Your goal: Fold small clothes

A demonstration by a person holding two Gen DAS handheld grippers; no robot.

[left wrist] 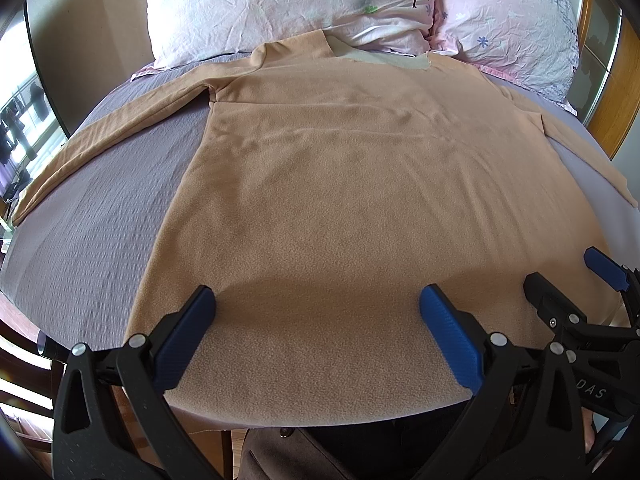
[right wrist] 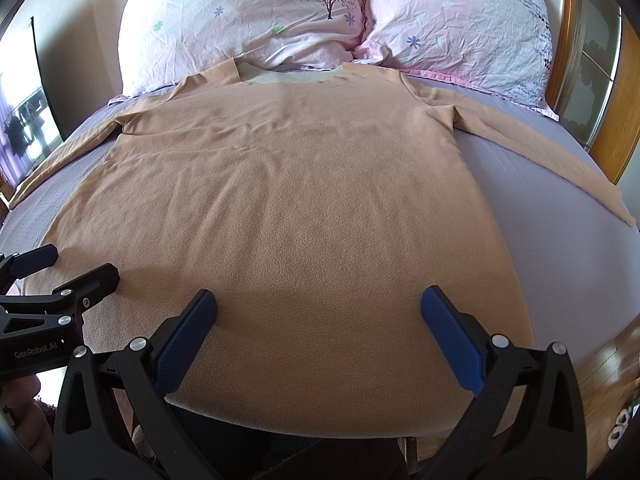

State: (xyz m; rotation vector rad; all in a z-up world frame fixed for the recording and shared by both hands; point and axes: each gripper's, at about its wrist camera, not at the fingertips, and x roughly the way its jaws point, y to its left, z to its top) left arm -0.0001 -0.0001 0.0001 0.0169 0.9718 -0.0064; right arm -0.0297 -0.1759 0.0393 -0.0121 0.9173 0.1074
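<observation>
A tan long-sleeved fleece shirt (left wrist: 340, 184) lies flat on the bed, collar toward the pillows, both sleeves spread out sideways. It also shows in the right wrist view (right wrist: 280, 200). My left gripper (left wrist: 318, 300) is open and empty above the shirt's bottom hem, left of centre. My right gripper (right wrist: 319, 302) is open and empty above the hem, right of centre. The right gripper also shows at the right edge of the left wrist view (left wrist: 568, 280). The left gripper shows at the left edge of the right wrist view (right wrist: 76, 264).
The bed has a lilac-grey sheet (left wrist: 100, 208). Two pink floral pillows (right wrist: 248, 20) (right wrist: 460, 28) lie behind the collar. A wooden headboard frame (right wrist: 568, 40) stands at the right. The bed's near edge runs just under the hem, with wooden floor (right wrist: 600, 380) beyond.
</observation>
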